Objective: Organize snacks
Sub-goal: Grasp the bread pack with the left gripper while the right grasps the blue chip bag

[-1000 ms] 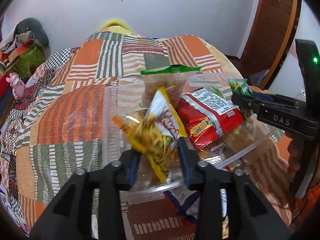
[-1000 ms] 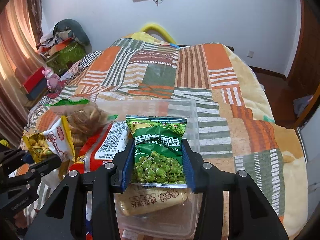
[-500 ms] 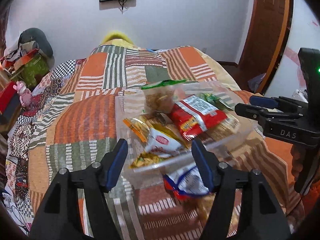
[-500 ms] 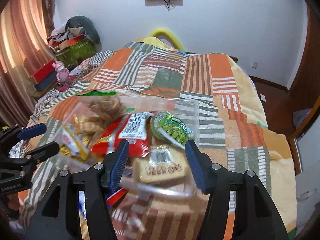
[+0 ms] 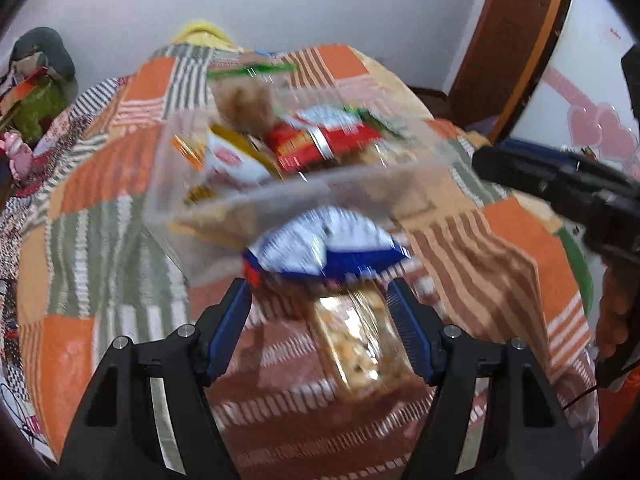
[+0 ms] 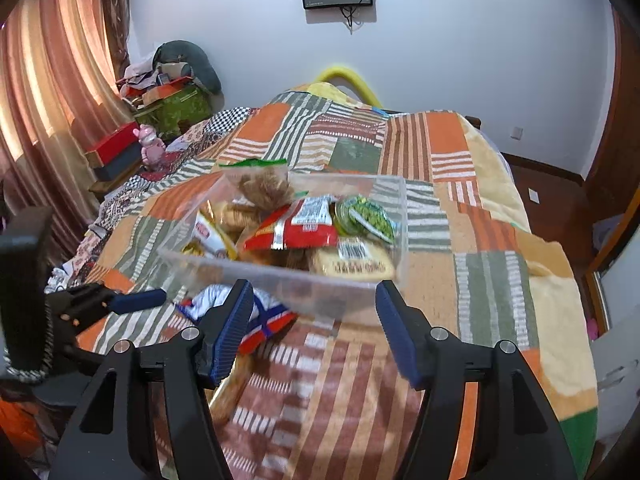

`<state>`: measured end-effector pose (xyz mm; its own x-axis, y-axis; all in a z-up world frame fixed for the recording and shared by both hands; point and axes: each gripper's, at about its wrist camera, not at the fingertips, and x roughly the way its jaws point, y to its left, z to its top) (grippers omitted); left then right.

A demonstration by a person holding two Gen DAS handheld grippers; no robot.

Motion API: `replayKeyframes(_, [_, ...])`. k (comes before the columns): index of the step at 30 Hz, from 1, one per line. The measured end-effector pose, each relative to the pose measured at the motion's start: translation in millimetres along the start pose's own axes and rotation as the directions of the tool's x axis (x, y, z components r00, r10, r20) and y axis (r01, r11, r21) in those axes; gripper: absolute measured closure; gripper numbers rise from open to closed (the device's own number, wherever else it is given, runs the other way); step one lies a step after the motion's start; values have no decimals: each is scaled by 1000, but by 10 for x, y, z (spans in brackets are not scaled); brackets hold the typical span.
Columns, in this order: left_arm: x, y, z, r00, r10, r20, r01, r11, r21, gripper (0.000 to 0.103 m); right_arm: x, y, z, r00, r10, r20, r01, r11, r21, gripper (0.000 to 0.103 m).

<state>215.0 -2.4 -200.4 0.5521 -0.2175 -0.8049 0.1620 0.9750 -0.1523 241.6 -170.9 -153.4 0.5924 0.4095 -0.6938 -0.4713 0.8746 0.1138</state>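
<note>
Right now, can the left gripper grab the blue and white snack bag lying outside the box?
Probably yes: the blue and white bag lies just ahead of the left gripper, whose jaws are opening and empty, nothing between.

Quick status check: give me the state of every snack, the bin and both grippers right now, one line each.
Clear bin: upright on the bedspread, uncovered, holding several packets.
Red packet: inside the bin, on top.
Green pea packet: inside the bin, lying tilted.
Blue-and-white packet: outside the bin, on the bedspread.
Clear cracker pack: outside, lying flat.
Left gripper: jaws opening, nothing held.
Right gripper: jaws opening, nothing held.
</note>
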Motion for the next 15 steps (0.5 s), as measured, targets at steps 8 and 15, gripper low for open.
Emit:
replayKeyframes(8, [196, -4, -182, 998, -44, -45, 42, 998, -37, 34, 31, 32, -146, 999, 16, -44, -15, 1000, 21, 40])
replayKeyframes(15, [112, 183, -252, 997, -64, -39, 61, 997, -54, 53, 129, 214, -196, 996, 61, -71, -60, 998, 18, 32])
